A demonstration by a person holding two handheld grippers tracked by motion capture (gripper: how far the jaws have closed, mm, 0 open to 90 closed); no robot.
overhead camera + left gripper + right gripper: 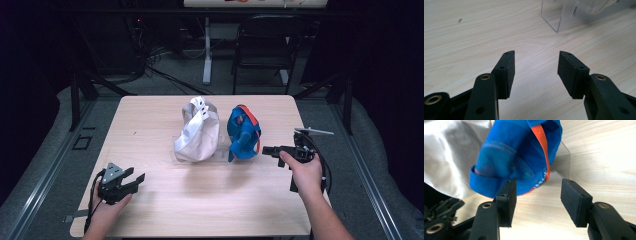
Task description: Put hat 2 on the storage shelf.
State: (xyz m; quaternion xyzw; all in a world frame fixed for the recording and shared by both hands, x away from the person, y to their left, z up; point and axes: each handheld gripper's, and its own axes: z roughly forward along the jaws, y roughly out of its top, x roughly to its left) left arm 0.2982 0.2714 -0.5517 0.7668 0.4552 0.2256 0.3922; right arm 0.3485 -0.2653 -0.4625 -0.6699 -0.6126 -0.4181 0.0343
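A blue cap with an orange strap (243,132) (511,157) and a white cap (197,132) (446,155) stand side by side on a clear plastic stand (564,17) in the middle of the wooden table (150,115). My right gripper (267,150) (538,200) is held level just right of the blue cap, pointing at it, jaws open, nothing between the pads. My left gripper (137,179) (536,72) rests low near the table's front left, open over bare wood, well short of the stand.
A black folding chair (265,45) and a white table leg (207,50) stand beyond the far edge. Dark floor and metal rails flank the table on both sides.
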